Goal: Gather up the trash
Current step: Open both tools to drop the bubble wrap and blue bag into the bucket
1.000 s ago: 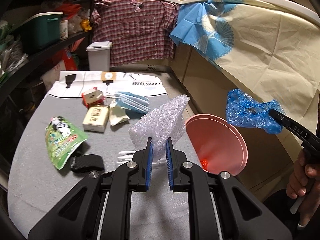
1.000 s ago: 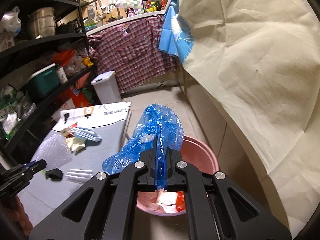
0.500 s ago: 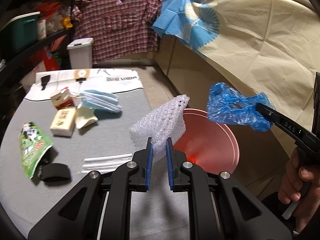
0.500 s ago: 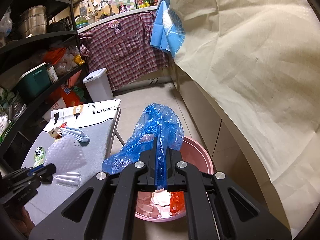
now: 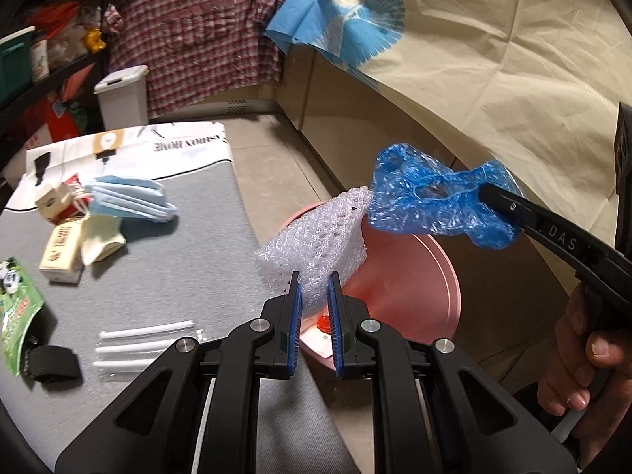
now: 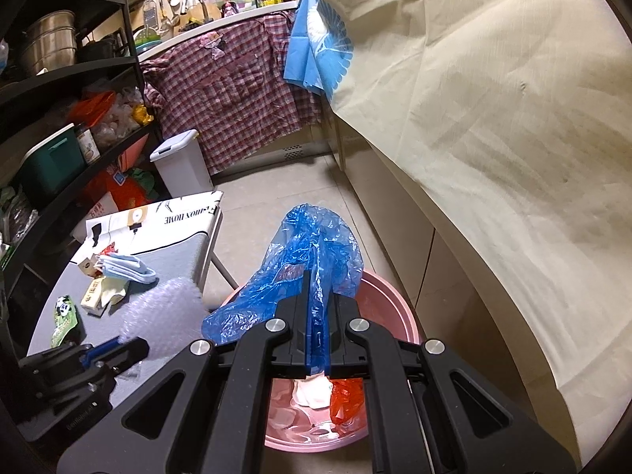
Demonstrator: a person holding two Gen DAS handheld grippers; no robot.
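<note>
Left wrist view: the left gripper (image 5: 315, 288) is clamped on a wad of bubble wrap (image 5: 316, 237), held over the near rim of a pink basin (image 5: 414, 276) that stands on the floor beside the grey table (image 5: 177, 268). Most of the basin's inside is hidden behind the wrap and the fingers; only a red scrap (image 5: 324, 320) and something white show at its bottom. The right gripper (image 5: 489, 197) comes in from the right, clenched on a blue bag (image 5: 430, 201) above the basin; the bag's edge meets the wrap's tip. A hand (image 5: 584, 359) holds its handle, cut off by the frame. On the table lie masks (image 5: 126, 197), a small box (image 5: 61, 252), a green pouch (image 5: 15, 308), white tubes (image 5: 142, 345) and a black strap (image 5: 53, 363).

Right wrist view: the right gripper (image 6: 318, 304) pinches the blue bag (image 6: 304, 272) directly over the basin (image 6: 395, 316). Inside it lie a white wad (image 6: 314, 391) and a red wrapper (image 6: 345, 395); the rest is blocked by the gripper body. At the left, the left gripper (image 6: 130, 345) holds the blurred bubble wrap (image 6: 166, 312). A white bin (image 6: 181, 166) stands by the shelves, its contents unseen.
</note>
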